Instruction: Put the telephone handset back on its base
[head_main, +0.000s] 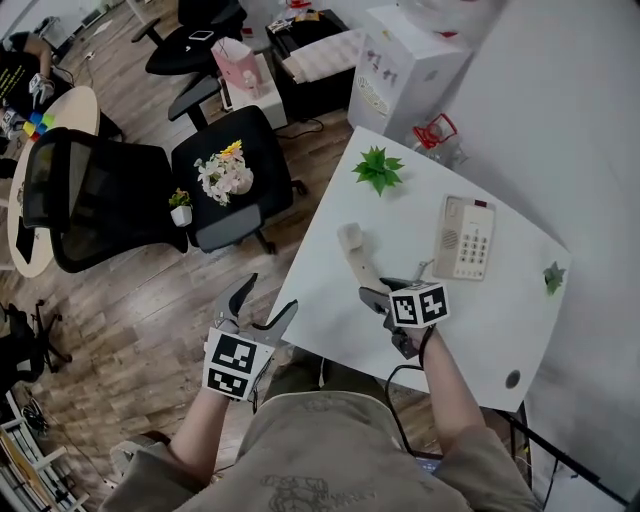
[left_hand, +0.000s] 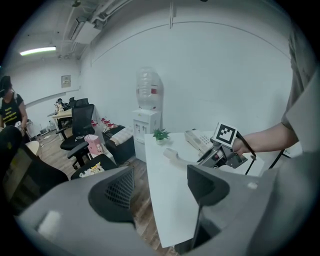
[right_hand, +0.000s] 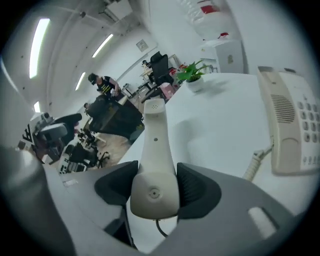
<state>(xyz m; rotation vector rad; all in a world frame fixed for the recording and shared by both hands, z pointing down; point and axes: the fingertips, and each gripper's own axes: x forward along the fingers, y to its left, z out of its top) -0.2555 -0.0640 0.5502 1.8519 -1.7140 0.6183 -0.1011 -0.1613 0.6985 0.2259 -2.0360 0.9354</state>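
A beige telephone handset (head_main: 354, 253) is held above the white table (head_main: 330, 300), and my right gripper (head_main: 374, 296) is shut on its near end. In the right gripper view the handset (right_hand: 154, 160) sits clamped between both pads and points away from me. The beige telephone base (head_main: 464, 237) with its keypad lies to the right of the handset, its cradle empty; the base (right_hand: 292, 130) shows at the right edge of the right gripper view, with a coiled cord (right_hand: 257, 161) leading toward it. My left gripper (head_main: 258, 305) hangs open off the table's left edge, holding nothing.
A small green potted plant (head_main: 378, 168) stands at the table's far corner. Another small plant (head_main: 553, 277) sits at the right edge. A black office chair (head_main: 150, 195) carrying flowers stands on the wood floor to the left. A white wall runs along the right.
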